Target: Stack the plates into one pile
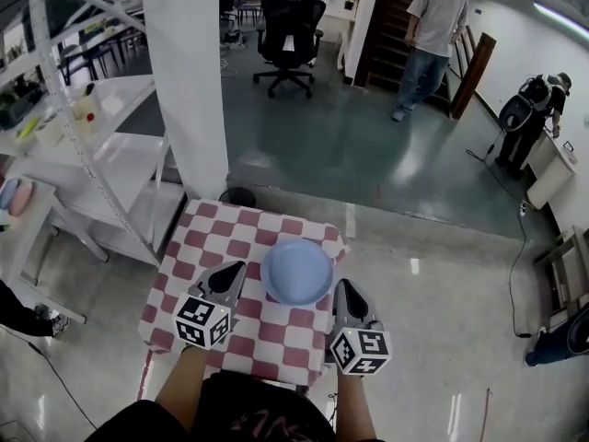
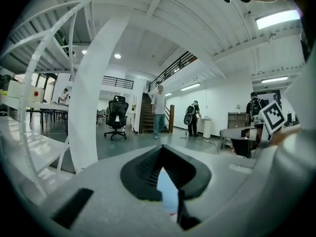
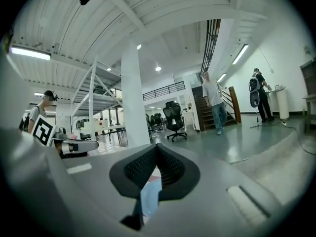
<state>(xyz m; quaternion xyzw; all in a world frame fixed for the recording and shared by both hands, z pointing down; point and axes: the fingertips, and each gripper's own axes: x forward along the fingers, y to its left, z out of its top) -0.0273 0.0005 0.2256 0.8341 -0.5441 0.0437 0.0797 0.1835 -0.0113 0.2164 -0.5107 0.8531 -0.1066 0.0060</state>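
Grippers shut on either side of a blue plate on a checked table.

At the lower centre of the head view, the left gripper [image 1: 232, 271] and the right gripper [image 1: 344, 289] flank the blue plate [image 1: 296, 271]. Each lies just beside its rim; whether either touches it cannot be told. Each gripper's own view shows its jaws pressed together at the tips with nothing pinched, and a sliver of the plate's blue shows below them. The plate sits mid-table on the red-and-white checked cloth [image 1: 276, 337]; whether it is one plate or several stacked cannot be told. Beyond the table, a white pillar [image 1: 193, 81] rises at upper left, with white shelving [image 1: 101, 155] at the left edge. Farther back, a black office chair [image 1: 287, 35] stands at top centre and a person in a grey shirt [image 1: 431, 35] at upper right.
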